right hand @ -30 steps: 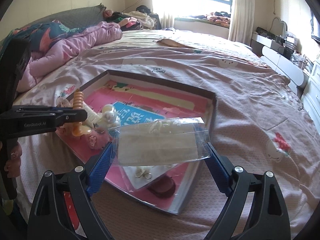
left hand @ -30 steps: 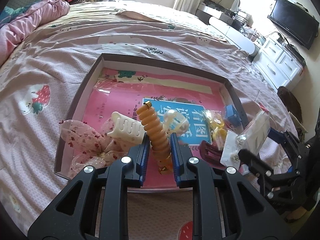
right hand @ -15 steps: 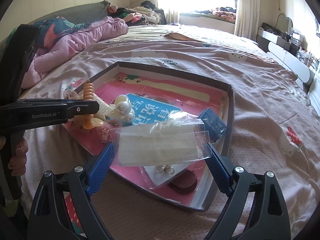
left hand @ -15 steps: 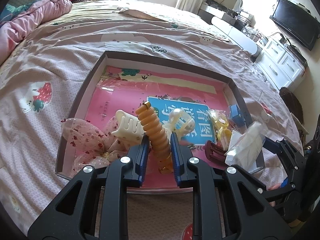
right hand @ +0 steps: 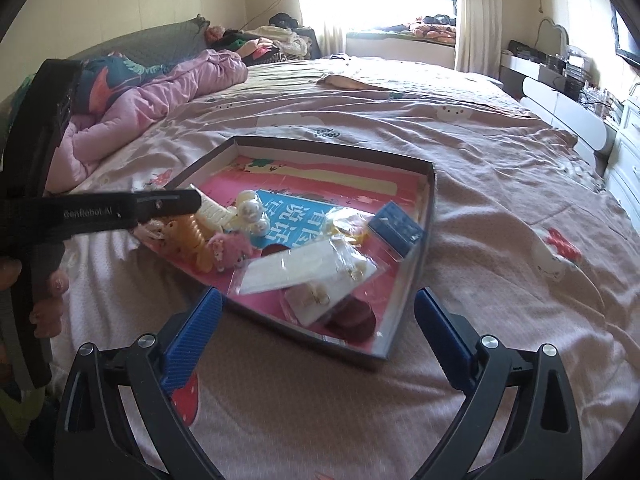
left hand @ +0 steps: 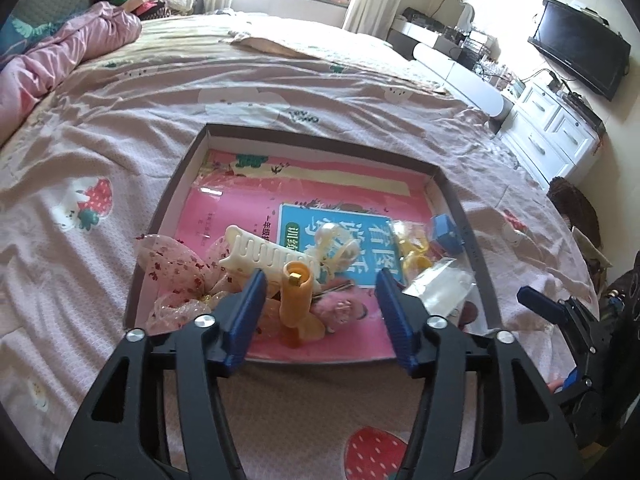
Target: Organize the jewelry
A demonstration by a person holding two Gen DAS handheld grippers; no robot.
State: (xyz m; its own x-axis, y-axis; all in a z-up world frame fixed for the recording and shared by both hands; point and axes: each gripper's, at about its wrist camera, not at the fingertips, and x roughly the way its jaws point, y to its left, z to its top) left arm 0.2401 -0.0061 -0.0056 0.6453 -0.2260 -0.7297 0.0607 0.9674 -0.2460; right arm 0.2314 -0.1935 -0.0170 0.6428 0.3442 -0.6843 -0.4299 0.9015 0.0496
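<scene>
We start at our left claw: its jaws are opening, the blue pads standing clear on either side of the orange spiral hair clip, which sits upright between them untouched, its foot resting in the near edge of the box; our right claw is spreading too, as wide as it goes, with nothing between its pads but bedspread and the near corner of the box.

Moving outward, just beyond the orange clip lie the white claw clip and the pearly clip, with the pink glittery bow draped over the left wall; a small pink fluffy piece lies beside the orange clip. On the right side of the box sit the clear packet with a white card, a second earring card under it, a dark red item at the near corner, the yellow pieces and the small blue box — all resting on a pink booklet that lines the bottom.

As we judge it, gathering is largely done; everything we can see is inside the box, and the bed around it carries no loose pieces; what may remain is sorting the heap into order — it lies jumbled, packets overlapping.
</scene>
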